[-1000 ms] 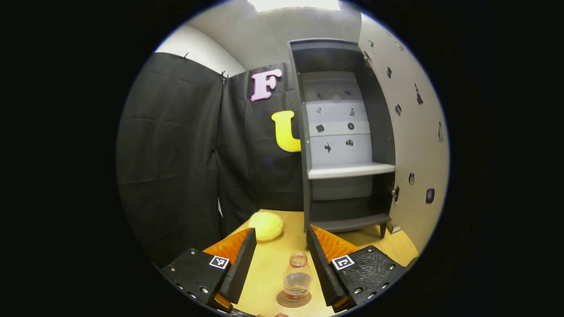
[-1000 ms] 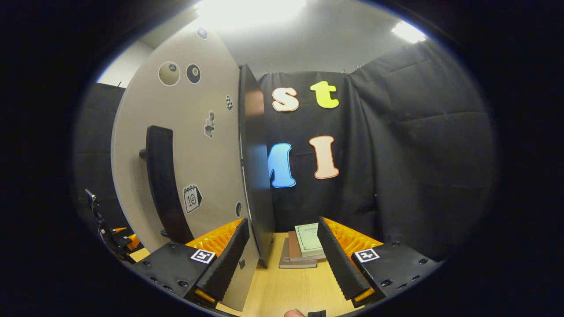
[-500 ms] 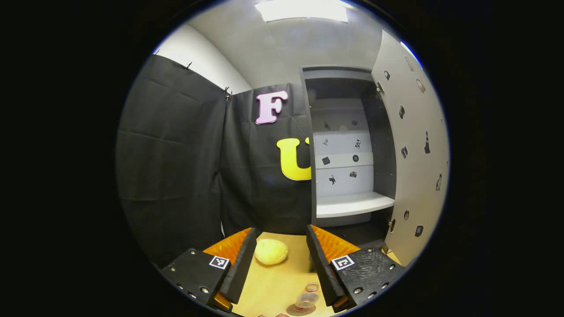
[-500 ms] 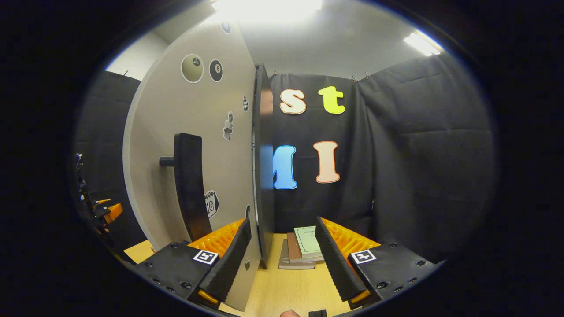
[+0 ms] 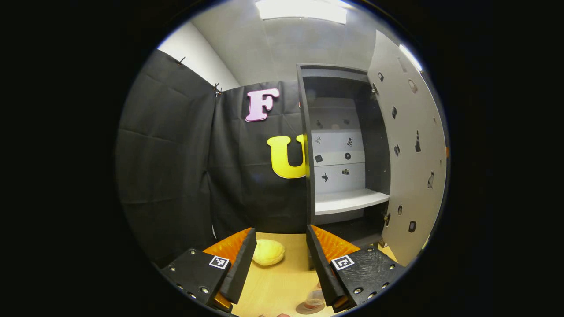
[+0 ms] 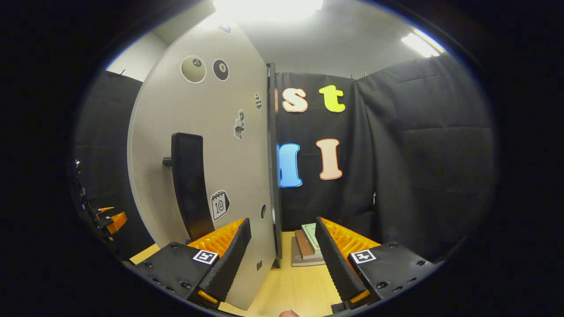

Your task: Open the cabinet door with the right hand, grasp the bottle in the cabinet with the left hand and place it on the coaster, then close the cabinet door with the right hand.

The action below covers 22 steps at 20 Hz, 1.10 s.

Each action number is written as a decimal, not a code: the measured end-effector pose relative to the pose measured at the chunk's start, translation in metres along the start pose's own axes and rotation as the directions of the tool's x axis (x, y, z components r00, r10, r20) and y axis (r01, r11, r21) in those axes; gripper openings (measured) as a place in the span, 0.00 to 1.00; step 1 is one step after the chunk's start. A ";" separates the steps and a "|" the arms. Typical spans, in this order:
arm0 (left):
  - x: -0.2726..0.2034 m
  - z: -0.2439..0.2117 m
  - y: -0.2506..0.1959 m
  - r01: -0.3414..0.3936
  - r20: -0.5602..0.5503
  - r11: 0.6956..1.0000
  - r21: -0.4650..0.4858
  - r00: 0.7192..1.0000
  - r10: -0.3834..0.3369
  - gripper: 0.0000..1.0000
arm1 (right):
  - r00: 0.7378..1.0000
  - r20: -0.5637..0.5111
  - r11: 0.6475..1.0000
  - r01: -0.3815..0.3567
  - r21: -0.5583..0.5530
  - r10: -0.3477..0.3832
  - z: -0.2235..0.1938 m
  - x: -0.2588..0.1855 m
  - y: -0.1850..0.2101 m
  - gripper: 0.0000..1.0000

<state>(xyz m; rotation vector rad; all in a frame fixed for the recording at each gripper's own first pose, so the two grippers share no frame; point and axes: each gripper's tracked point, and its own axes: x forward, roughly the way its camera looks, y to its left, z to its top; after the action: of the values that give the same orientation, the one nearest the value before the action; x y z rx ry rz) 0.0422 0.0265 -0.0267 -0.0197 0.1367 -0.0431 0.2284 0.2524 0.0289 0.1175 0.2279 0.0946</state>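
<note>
Bottle (image 5: 315,298) stands on the coaster (image 5: 308,307) at bottom centre, beside the left tool (image 5: 278,257), fingers apart. Right tool (image 6: 282,251), spread, straddles the cabinet door (image 6: 211,145) edge.

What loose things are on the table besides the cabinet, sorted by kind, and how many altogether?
Bottle: 1
Coaster: 1
Yellow sponge: 1
Books: 3, in a stack
Total: 6
</note>
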 end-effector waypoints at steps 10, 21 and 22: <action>0.004 -0.004 0.048 0.011 0.006 1.000 -0.030 1.000 -0.010 0.66 | 1.000 0.008 1.000 -0.009 0.019 0.009 0.000 0.014 0.058 0.94; -0.007 -0.013 0.109 -0.027 -0.006 1.000 -0.014 1.000 0.027 0.66 | 0.990 0.022 0.986 -0.138 0.097 0.136 -0.003 0.069 0.157 0.90; -0.009 -0.012 0.113 -0.031 -0.007 0.999 -0.014 1.000 0.031 0.66 | 0.988 0.026 0.984 -0.151 0.097 0.149 -0.003 0.077 0.166 0.97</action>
<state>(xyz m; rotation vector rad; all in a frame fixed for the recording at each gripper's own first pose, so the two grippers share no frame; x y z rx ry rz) 0.0367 0.1399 -0.0404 -0.0319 0.1442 -0.0115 0.2895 0.4251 0.0306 0.2338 0.2048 0.2326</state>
